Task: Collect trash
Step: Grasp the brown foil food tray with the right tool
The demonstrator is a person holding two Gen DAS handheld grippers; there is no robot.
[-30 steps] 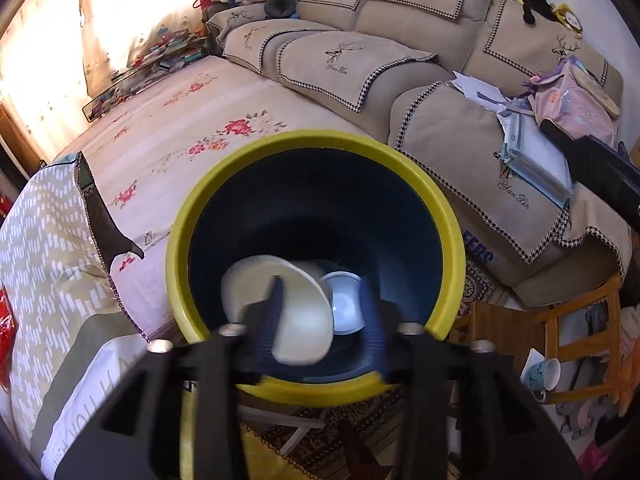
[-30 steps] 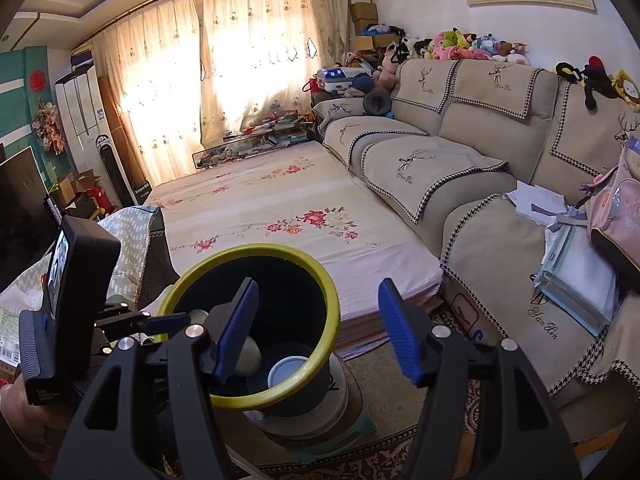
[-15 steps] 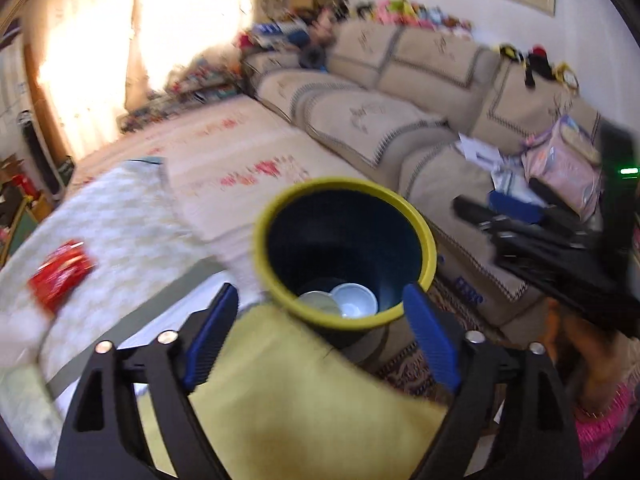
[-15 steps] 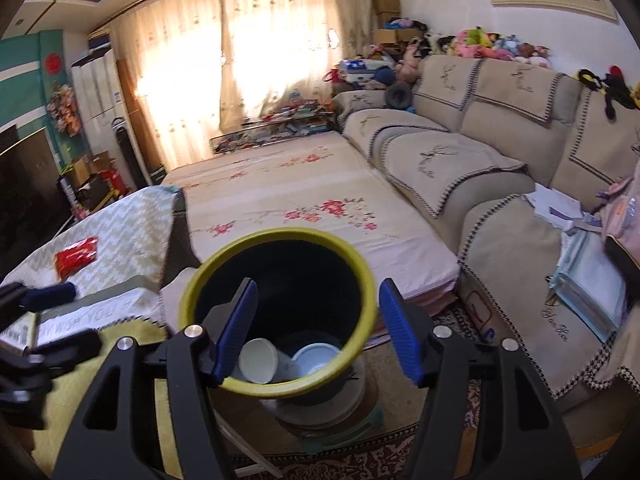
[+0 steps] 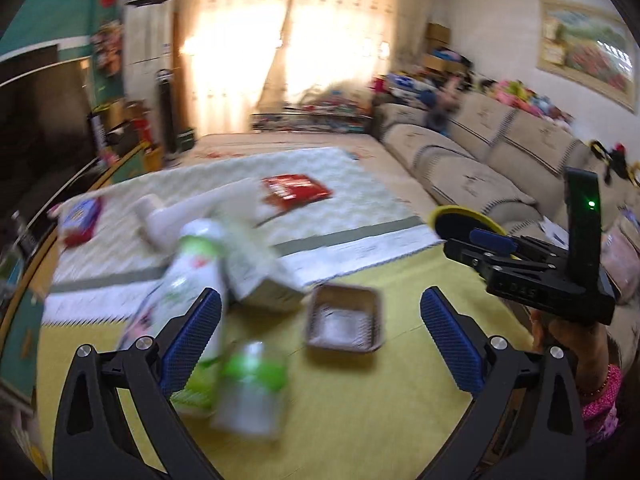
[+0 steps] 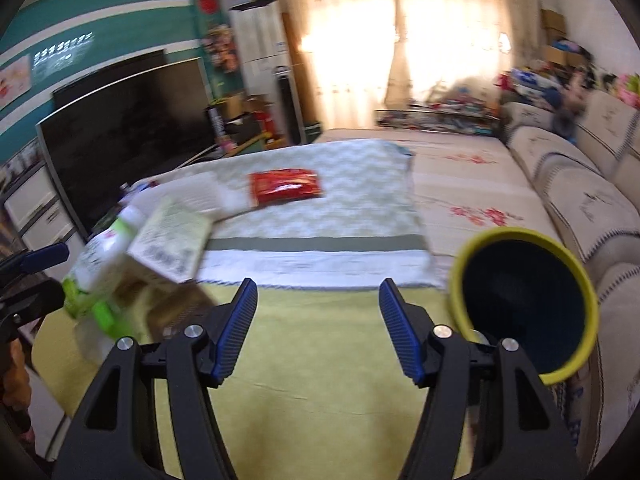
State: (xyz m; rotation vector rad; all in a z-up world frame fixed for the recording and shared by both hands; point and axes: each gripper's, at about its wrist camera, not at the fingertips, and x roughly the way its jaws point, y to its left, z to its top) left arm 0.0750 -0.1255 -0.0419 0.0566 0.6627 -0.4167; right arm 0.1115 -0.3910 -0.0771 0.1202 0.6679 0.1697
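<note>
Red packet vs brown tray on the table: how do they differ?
The red packet is flat and closed; the brown tray is an open, shallow container with raised walls. The red packet lies on the white patterned cloth farther back; the brown tray sits on the yellow-green cloth, between the fingers of the open left gripper. Neither is held.

Yellow-green table top [image 5: 400, 392] fills the lower frame, a chevron cloth [image 5: 360, 204] covering its far half. On the bare part: brown tray [image 5: 344, 318], blurred green-and-white bottles [image 5: 188, 280], carton [image 5: 260, 276]. Red packet [image 5: 296, 190] lies on the cloth, upper centre.
</note>
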